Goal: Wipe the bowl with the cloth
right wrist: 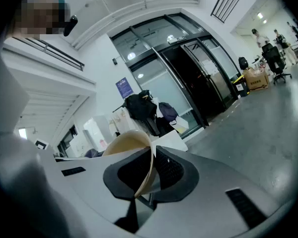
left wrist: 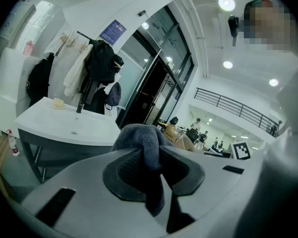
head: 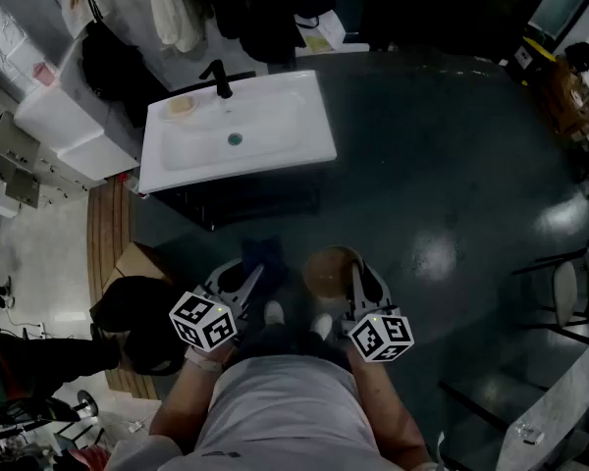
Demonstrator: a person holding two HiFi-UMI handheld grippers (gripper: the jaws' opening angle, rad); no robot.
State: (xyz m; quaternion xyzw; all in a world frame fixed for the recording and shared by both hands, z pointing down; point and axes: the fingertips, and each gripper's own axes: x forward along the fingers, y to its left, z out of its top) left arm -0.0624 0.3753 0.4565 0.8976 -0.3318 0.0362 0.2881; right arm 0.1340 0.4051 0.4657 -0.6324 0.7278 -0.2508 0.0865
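In the head view my left gripper is shut on a dark blue-grey cloth, held at waist height above the dark floor. The left gripper view shows the cloth bunched between the pads, with a tail hanging down through the jaws. Beside it my right gripper is shut on the rim of a tan bowl. In the right gripper view the bowl has its thin wall pinched edge-on between the pads. Cloth and bowl sit side by side, a small gap apart.
A white washbasin with a black faucet and a yellow sponge stands ahead. A cardboard box and a black bag lie at my left. Chairs stand at the right.
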